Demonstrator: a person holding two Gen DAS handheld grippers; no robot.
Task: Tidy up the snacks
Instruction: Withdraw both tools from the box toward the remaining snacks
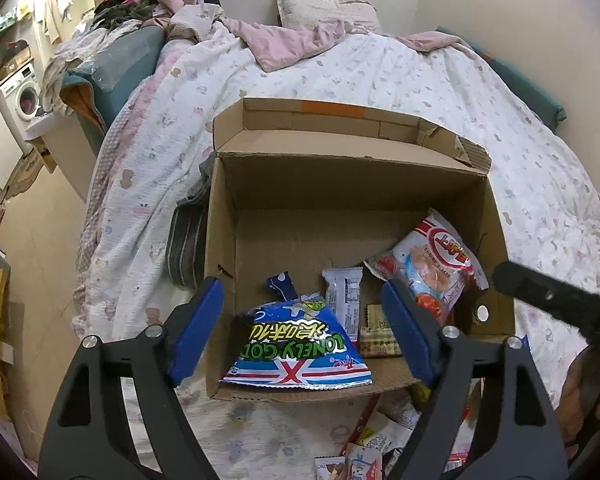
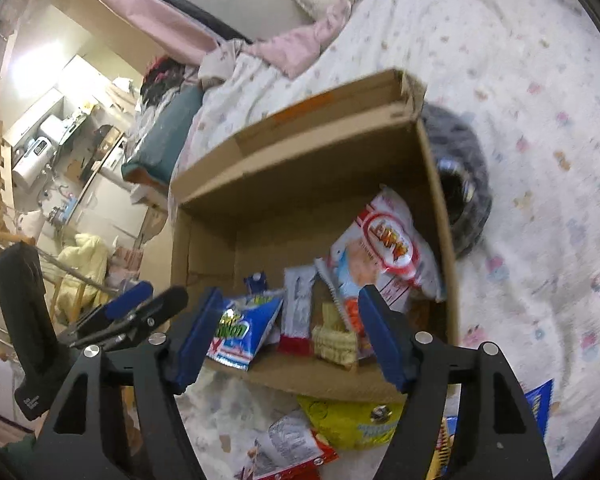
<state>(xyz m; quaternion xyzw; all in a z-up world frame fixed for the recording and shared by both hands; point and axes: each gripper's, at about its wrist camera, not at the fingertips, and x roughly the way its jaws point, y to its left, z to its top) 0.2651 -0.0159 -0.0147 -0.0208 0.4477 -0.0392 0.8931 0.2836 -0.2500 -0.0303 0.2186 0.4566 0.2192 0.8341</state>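
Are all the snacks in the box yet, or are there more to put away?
Partly done. The brown cardboard box on the bed already holds a blue Lonely God chip bag, a white and red shrimp-flake bag and small wrapped bars. Both the left gripper and right gripper are open, holding nothing. A yellow snack bag and other packets lie outside.

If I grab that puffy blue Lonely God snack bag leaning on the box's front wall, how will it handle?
The blue foil snack bag looks air-filled, so it is probably light and squashy. Its glossy film may slip between pads. It leans on the cardboard box wall, so a push would likely topple it.

Matt cardboard box (image 1: 220, 240), seemingly glossy packets (image 1: 300, 344)
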